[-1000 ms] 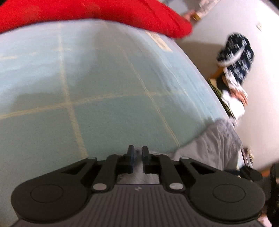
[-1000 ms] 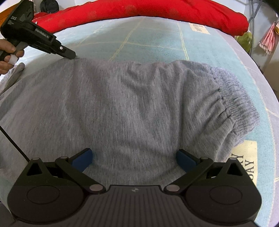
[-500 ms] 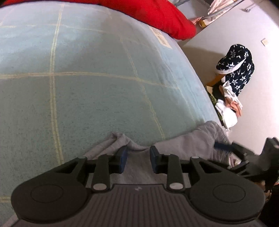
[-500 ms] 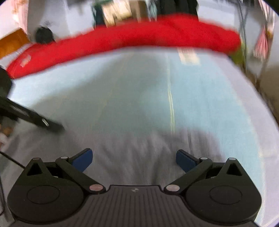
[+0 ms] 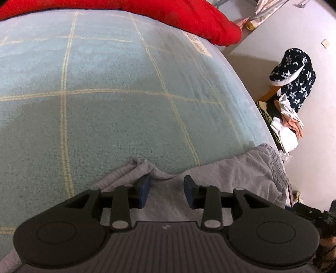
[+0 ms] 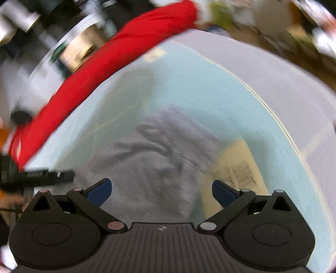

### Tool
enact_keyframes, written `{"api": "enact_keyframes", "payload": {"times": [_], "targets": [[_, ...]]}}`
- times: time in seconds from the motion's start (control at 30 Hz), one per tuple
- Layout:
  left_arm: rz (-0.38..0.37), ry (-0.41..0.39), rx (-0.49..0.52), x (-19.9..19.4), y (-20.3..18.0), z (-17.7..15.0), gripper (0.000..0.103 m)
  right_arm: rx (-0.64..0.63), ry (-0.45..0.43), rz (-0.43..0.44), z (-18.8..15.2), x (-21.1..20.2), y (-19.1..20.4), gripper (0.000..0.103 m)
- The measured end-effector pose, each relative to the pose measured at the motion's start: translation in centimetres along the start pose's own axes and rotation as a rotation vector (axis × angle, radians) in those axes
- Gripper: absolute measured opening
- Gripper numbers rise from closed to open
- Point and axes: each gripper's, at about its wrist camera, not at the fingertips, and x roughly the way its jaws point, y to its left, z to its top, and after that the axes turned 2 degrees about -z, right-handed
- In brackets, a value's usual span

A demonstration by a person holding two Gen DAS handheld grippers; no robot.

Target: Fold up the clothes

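A pale blue-green bedspread [image 5: 117, 117] crossed by yellowish lines is filling most of the left wrist view, and one long red cushion [image 5: 189, 16] is lying along its far edge across the top of the frame. One pair of grey sweatpants [image 5: 220, 174] is resting on the bedspread in the lower right, elastic waistband toward the bed's right edge. The left gripper [image 5: 167, 190] is hovering over a bunched edge of them; its jaws have just been opening and are standing apart, cloth lying between them unpinched. In the blurred right wrist view, the right gripper [image 6: 161, 192] is spread wide above the sweatpants. Two cream printed patches [image 5: 196, 44] are showing on the bedspread, their writing unreadable. At right, a star-patterned navy garment [image 5: 294, 79] is sitting against a white wall.
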Motion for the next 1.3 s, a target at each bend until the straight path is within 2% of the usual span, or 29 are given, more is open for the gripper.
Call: {"api": "enact_keyframes", "payload": {"times": [0.13,0.33,0.5,0.7,0.9,1.03,1.07,1.13,1.17,1.23,1.27,1.3], "targets": [[0.021,-0.019,-0.001,-0.8,-1.0,-0.8,0.036,0.19,-0.012,0.127,-0.2,1.2,-3.3,0.103],[0.044,0.004,-0.068,-0.4,-0.9,-2.0,0.038,0.299,-0.049,0.27,1.1,4.8,-5.4,0.103],[0.048,0.005,-0.103,0.2,-0.5,-1.8,0.039,0.299,-0.084,0.298,1.4,5.8,-5.2,0.103],[0.046,-0.003,-0.143,0.4,0.0,-1.9,0.041,0.3,-0.051,0.368,-0.3,6.2,-4.7,0.103],[0.049,-0.02,-0.15,0.4,-0.1,-2.2,0.042,0.355,-0.07,0.454,2.4,8.4,-6.1,0.103],[0.037,-0.034,-0.155,0.3,0.1,-2.4,0.042,0.308,-0.075,0.449,1.7,7.9,-6.2,0.101],[0.035,-0.038,-0.156,0.2,0.1,-2.5,0.042,0.306,-0.071,0.439,1.6,7.8,-6.3,0.095],[0.034,-0.045,-0.153,0.0,0.0,-2.5,0.042,0.348,-0.054,0.423,1.7,7.7,-6.9,0.091],[0.035,-0.049,-0.151,-0.1,-0.1,-2.6,0.042,0.369,-0.045,0.415,1.8,7.7,-7.2,0.085],[0.044,-0.053,-0.131,-0.4,-0.5,-2.7,0.042,0.406,-0.031,0.395,1.7,7.5,-7.9,0.064],[0.05,-0.053,-0.115,-0.6,-0.9,-2.8,0.044,0.424,-0.027,0.385,1.3,7.3,-8.5,0.04],[0.054,-0.051,-0.092,-0.8,-1.3,-2.9,0.044,0.451,-0.022,0.385,0.9,7.1,-9.1,0.036]]}}
